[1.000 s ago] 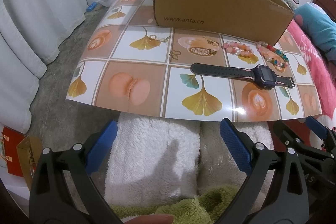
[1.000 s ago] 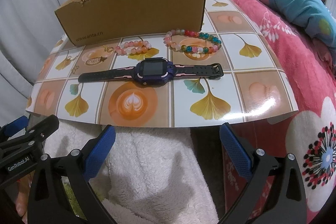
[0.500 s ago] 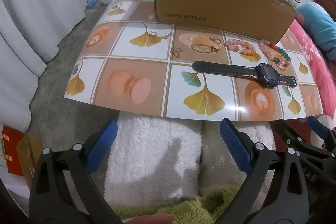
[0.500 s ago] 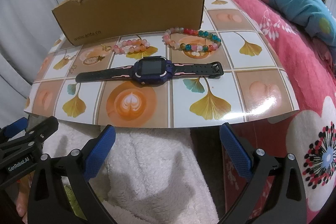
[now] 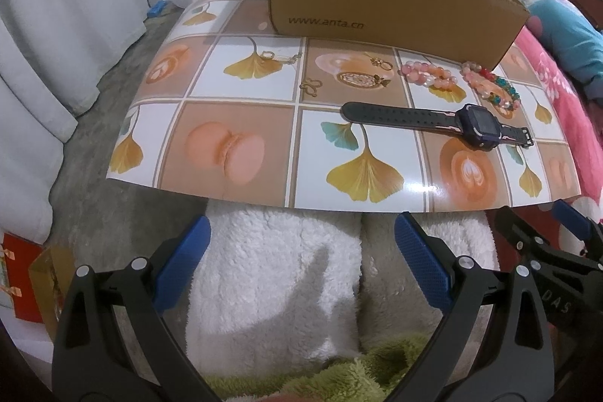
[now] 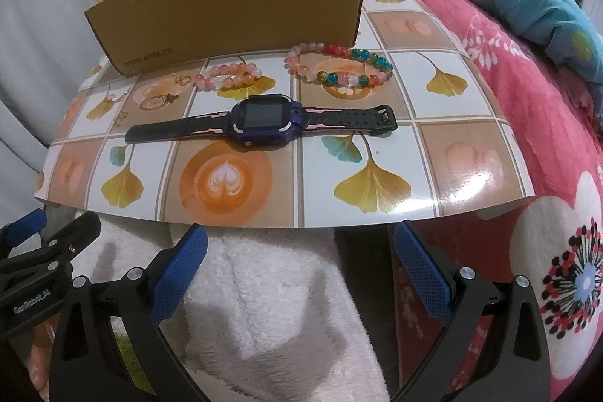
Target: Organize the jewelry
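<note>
Right now your left gripper (image 5: pixel 301 262) hangs wide apart and empty over the white fleece (image 5: pixel 275 274), short of the mat's (image 5: pixel 233 112) near edge. Ahead and to its left lie small gold pieces (image 5: pixel 280 57); straight ahead, a gold pendant (image 5: pixel 358 78). Further right, your right gripper (image 6: pixel 299 262) is also spread and empty. The watch (image 6: pixel 264 125) lies flat just ahead of it, the pink bracelet (image 6: pixel 230 80) beyond, the multicolour bracelet (image 6: pixel 339 68) ahead-right, and the cardboard box (image 6: pixel 233 10) behind them all.
</note>
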`<state>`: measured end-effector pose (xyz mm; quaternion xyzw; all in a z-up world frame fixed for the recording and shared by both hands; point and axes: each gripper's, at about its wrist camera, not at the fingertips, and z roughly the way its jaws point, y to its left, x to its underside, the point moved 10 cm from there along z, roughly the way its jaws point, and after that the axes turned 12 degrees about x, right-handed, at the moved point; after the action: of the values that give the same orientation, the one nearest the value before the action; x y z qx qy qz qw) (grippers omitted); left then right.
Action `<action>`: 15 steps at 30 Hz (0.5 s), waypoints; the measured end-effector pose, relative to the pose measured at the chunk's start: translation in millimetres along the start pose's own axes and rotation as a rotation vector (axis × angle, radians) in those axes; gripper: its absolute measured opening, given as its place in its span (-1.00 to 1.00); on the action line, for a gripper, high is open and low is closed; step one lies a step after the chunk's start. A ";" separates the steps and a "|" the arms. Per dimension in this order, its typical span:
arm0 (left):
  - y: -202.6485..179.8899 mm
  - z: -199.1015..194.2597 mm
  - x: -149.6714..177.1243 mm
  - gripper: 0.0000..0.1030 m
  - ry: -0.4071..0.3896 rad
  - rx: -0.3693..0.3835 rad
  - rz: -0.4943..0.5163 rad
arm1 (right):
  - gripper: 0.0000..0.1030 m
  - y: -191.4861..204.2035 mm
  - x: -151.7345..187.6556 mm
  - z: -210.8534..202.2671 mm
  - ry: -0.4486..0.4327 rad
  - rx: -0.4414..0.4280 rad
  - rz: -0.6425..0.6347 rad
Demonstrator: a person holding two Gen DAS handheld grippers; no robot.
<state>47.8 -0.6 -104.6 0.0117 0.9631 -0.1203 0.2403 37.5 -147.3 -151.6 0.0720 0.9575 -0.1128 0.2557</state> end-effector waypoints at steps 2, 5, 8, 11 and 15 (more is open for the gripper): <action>0.0 2.2 1.3 0.84 0.008 0.020 -0.005 | 0.88 -1.2 -0.7 -1.1 -0.008 0.003 0.004; -2.1 3.5 1.6 0.84 0.013 0.037 0.004 | 0.88 -3.2 -1.3 -0.1 -0.015 0.000 0.011; -4.7 3.9 0.8 0.84 0.007 0.039 0.024 | 0.88 -3.7 -3.1 1.7 -0.021 -0.001 0.009; -7.7 5.5 -1.9 0.84 -0.016 0.063 0.041 | 0.88 -5.0 -7.8 -0.7 -0.054 -0.009 0.003; -19.9 3.4 -10.5 0.84 -0.053 0.159 0.093 | 0.88 -8.2 -13.7 -4.9 -0.109 -0.022 -0.002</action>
<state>57.0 -20.3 -98.1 0.0724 0.9423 -0.1852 0.2692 45.3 -155.1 -139.0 0.0620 0.9433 -0.1062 0.3083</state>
